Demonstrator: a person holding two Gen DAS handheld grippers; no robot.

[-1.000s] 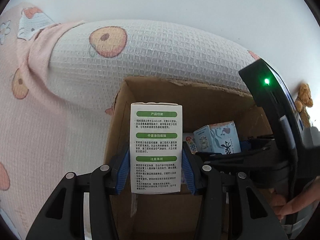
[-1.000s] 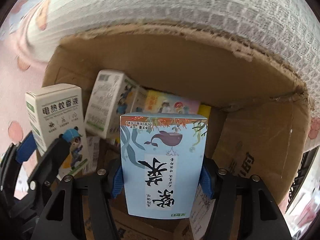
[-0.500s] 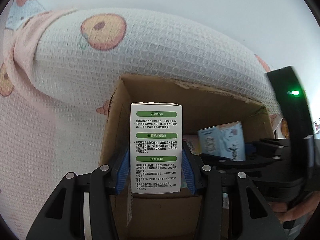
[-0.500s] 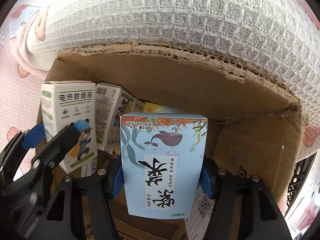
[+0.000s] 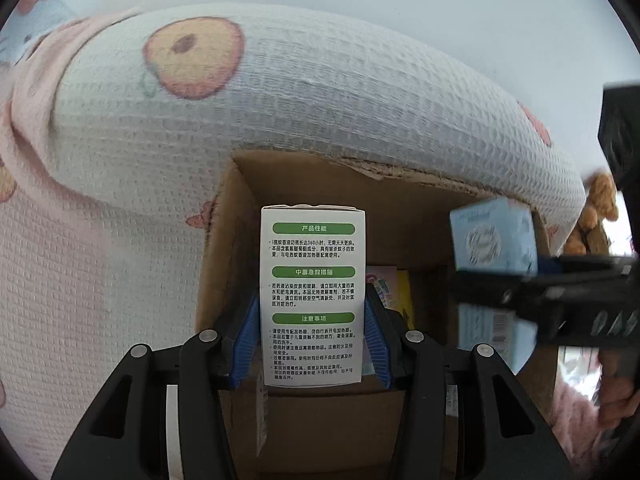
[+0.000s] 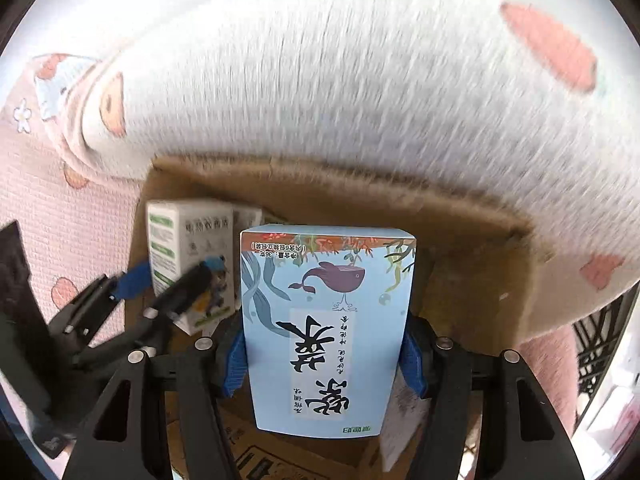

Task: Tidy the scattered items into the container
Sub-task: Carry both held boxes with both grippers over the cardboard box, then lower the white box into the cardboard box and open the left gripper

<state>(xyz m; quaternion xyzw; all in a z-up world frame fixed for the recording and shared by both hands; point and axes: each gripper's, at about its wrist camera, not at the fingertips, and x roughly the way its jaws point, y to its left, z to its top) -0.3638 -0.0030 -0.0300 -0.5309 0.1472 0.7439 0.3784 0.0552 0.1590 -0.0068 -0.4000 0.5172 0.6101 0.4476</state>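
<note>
The left gripper (image 5: 313,336) is pinching one white box (image 5: 313,296) between its blue pads, and it is hanging over the open cardboard box (image 5: 404,196). The right gripper (image 6: 325,354) is pinching one light blue box (image 6: 326,332) above the same container. So two items are not released yet. Deeper inside, at least two packs are already lying, maybe more; the view there is poor. Behind, a patterned blanket (image 5: 340,100) is rising.
</note>
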